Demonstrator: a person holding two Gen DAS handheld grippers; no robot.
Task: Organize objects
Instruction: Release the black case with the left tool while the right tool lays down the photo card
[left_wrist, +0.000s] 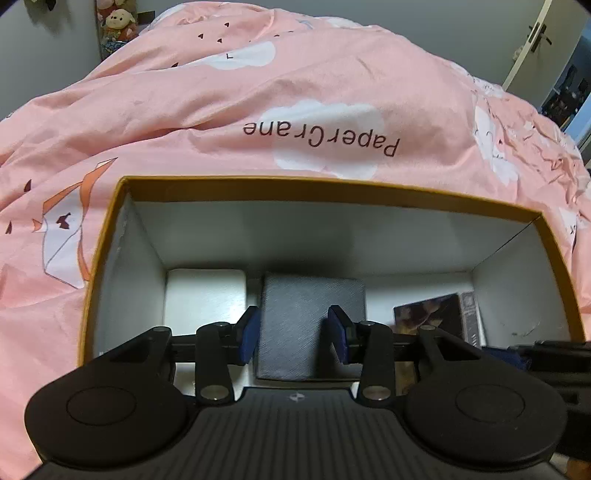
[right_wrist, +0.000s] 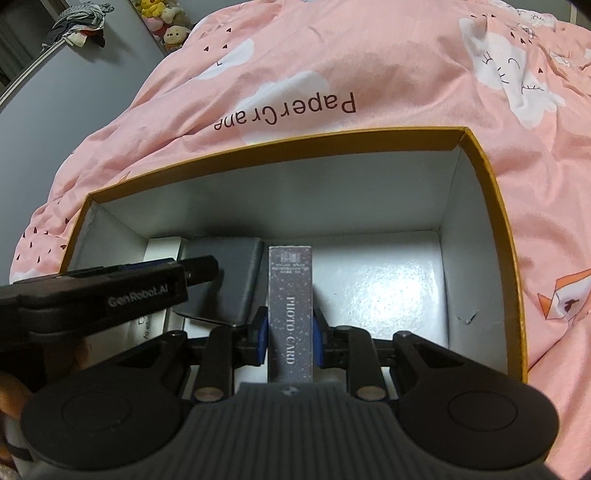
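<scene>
An open cardboard box (left_wrist: 332, 186) with orange rim and white inside lies on the bed; it also shows in the right wrist view (right_wrist: 491, 177). Inside it lie a white box (left_wrist: 205, 295), a dark grey box (left_wrist: 310, 314) and a dark photo card box (left_wrist: 439, 314). My left gripper (left_wrist: 293, 334) is open, its blue pads either side of the grey box, apart from it. My right gripper (right_wrist: 290, 328) is shut on the photo card box (right_wrist: 290, 295), held on edge inside the cardboard box, right of the grey box (right_wrist: 225, 273).
A pink quilt (left_wrist: 258, 92) printed "Paper Crane" covers the bed around the box. Plush toys (left_wrist: 118, 22) sit at the far wall. A door (left_wrist: 535, 40) stands at the far right. The left gripper's body (right_wrist: 110, 291) reaches in from the left in the right wrist view.
</scene>
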